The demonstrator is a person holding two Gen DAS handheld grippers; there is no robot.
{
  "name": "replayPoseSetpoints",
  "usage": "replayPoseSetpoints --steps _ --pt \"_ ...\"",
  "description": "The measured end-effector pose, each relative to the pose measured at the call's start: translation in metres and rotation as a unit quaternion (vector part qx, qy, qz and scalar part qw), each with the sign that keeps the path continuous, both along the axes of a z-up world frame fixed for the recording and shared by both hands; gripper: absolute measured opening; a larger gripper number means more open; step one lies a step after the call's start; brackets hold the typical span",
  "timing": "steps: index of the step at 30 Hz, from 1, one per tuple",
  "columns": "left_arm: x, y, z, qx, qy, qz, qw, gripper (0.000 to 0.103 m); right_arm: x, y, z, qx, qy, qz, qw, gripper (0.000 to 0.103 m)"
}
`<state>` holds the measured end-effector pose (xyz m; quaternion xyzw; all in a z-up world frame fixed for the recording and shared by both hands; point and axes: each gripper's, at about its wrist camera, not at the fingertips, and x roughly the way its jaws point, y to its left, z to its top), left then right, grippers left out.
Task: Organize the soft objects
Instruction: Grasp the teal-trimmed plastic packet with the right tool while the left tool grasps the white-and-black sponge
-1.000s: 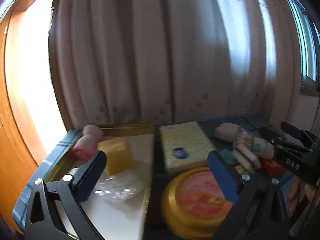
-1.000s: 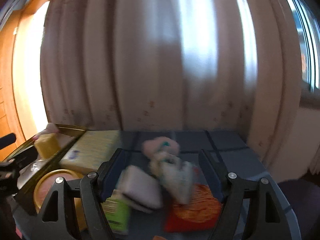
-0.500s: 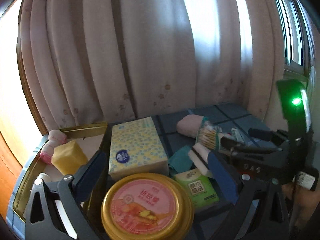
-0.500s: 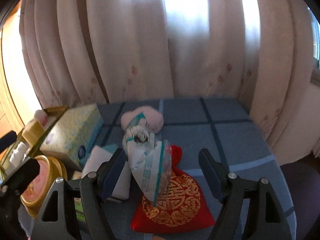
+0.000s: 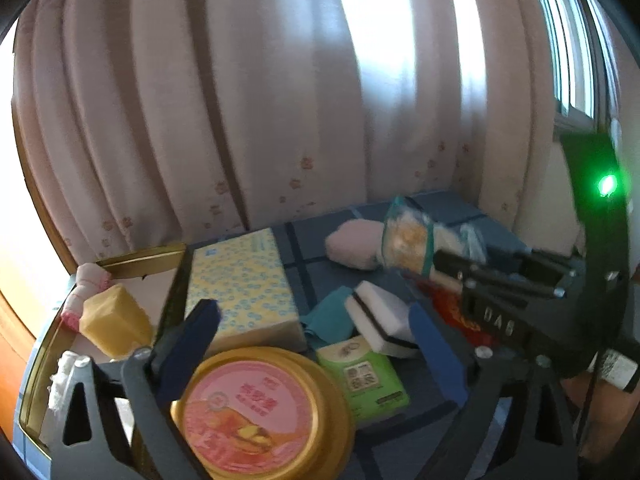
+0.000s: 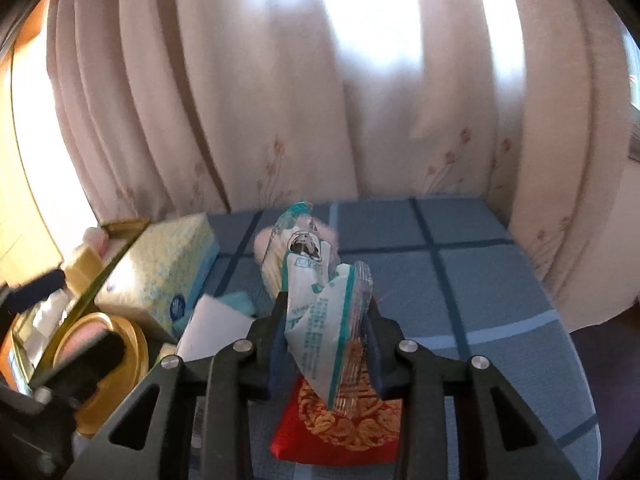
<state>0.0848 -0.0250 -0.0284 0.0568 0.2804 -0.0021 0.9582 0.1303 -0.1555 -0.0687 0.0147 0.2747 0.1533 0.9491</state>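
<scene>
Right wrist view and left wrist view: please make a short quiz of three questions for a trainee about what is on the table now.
1. True or false: the right gripper has a clear plastic packet between its jaws.
2. Which thing lies directly under that packet? A) red embroidered pouch B) tissue box C) yellow sponge
3. Fill in: the round tin in front of the left gripper has a ___ lid with a gold rim.

Key
1. True; the jaws are closing on the packet.
2. A.
3. Pink.
</scene>
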Motion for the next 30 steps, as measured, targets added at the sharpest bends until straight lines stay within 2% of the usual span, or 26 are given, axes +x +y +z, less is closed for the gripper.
replayPoseSetpoints --steps 1,3,5,8,14,19,20,21,22,25,27,30 --pt "0.002 -0.004 -0.001 0.006 0.002 -0.001 1.0 0.095 -0.001 -0.004 0.002 0.001 -0.009 -0.013 1.0 0.035" --pt "0.006 -0.011 -0.003 0.016 0.009 -0.003 0.9998 0.086 0.0 -0.01 0.004 -0.006 -0.025 -0.045 0.999 0.035" --pt "0.013 -0.015 -0.006 0.015 0.021 -0.007 0.9996 0.085 0.004 -0.017 0.005 0.0 -0.025 -0.056 0.998 0.035" --pt "0.022 -0.023 -0.012 0.014 0.043 -0.012 0.9989 0.067 0.009 -0.023 0.003 0.02 -0.011 -0.048 0.999 0.035" --pt "0.038 -0.036 -0.024 0.019 0.08 -0.015 0.9965 0.066 0.005 -0.025 0.006 0.027 -0.025 -0.048 0.998 0.035" --pt "0.049 -0.042 -0.035 0.021 0.104 -0.015 0.9943 0.066 0.007 -0.022 0.005 0.04 -0.019 -0.009 0.999 0.036" --pt "0.051 -0.044 -0.037 0.024 0.106 -0.016 0.994 0.055 0.008 -0.023 0.004 0.039 -0.017 -0.014 0.999 0.036" --pt "0.052 -0.045 -0.038 0.027 0.108 -0.021 0.9936 0.039 0.008 -0.023 0.004 0.041 -0.017 -0.014 0.999 0.036" --pt "0.053 -0.047 -0.04 0.027 0.112 -0.026 0.993 0.041 0.008 -0.023 0.004 0.042 -0.018 -0.013 0.999 0.036" --pt "0.052 -0.048 -0.039 0.031 0.106 -0.026 0.9935 0.038 0.007 -0.023 0.005 0.045 -0.022 -0.017 0.999 0.036" --pt "0.049 -0.049 -0.037 0.035 0.099 -0.027 0.9941 0.03 0.005 -0.023 0.005 0.044 -0.026 -0.019 0.999 0.036" --pt "0.045 -0.046 -0.035 0.027 0.086 -0.028 0.9955 0.027 0.001 -0.024 0.006 0.044 -0.037 -0.021 0.998 0.036"
